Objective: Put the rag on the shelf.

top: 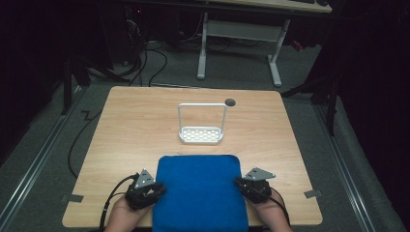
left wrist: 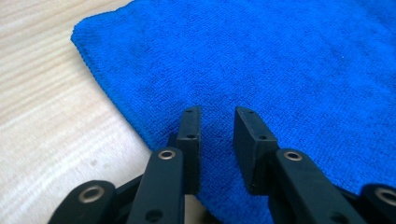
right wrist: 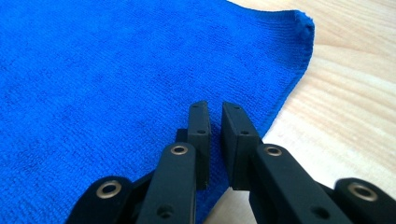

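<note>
A blue towel [top: 198, 191] lies flat at the near middle of the wooden table [top: 130, 121]. My left gripper [top: 159, 189] sits at the towel's left edge and my right gripper [top: 239, 182] at its right edge, each held by a hand. In the left gripper view the jaws [left wrist: 218, 112] stand a short way apart over the towel [left wrist: 257, 60] edge, with blue cloth between the pads. In the right gripper view the jaws [right wrist: 211, 105] are nearly together on the towel [right wrist: 116, 70] edge, with a thin strip of cloth in the gap.
A white wire rack [top: 201, 135] with a tall handle stands behind the towel at mid table. A round dark hole [top: 230, 102] sits near the far edge. Beyond the table are a white desk frame [top: 239, 43] and cables on the floor.
</note>
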A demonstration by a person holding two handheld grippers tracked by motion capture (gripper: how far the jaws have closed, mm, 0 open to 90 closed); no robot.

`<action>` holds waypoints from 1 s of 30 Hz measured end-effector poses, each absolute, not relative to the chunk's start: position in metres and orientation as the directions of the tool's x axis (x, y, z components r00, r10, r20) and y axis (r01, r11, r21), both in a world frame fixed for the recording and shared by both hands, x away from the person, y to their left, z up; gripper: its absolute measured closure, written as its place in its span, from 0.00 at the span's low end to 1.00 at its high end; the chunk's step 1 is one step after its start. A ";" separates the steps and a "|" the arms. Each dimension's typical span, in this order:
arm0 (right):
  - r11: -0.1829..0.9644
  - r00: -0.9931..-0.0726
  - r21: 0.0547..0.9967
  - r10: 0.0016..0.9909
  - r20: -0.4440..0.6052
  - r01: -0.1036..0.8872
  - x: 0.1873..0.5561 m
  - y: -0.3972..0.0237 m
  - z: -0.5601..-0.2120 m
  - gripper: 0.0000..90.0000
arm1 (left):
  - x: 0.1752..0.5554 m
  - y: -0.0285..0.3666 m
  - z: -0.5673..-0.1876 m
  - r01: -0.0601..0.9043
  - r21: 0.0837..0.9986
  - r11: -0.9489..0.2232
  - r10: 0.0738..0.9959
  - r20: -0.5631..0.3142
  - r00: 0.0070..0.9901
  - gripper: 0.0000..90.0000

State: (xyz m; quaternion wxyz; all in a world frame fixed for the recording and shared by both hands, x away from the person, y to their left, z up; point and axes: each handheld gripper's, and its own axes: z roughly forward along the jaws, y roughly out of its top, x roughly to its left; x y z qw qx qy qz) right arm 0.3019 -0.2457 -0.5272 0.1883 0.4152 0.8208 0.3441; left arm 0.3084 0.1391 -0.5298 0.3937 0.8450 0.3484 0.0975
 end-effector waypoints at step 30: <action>0.303 -0.499 0.790 0.867 0.004 0.533 0.336 -0.253 -0.520 0.72 | 0.394 0.138 -0.536 0.622 0.751 -0.223 0.821 -0.199 0.536 0.90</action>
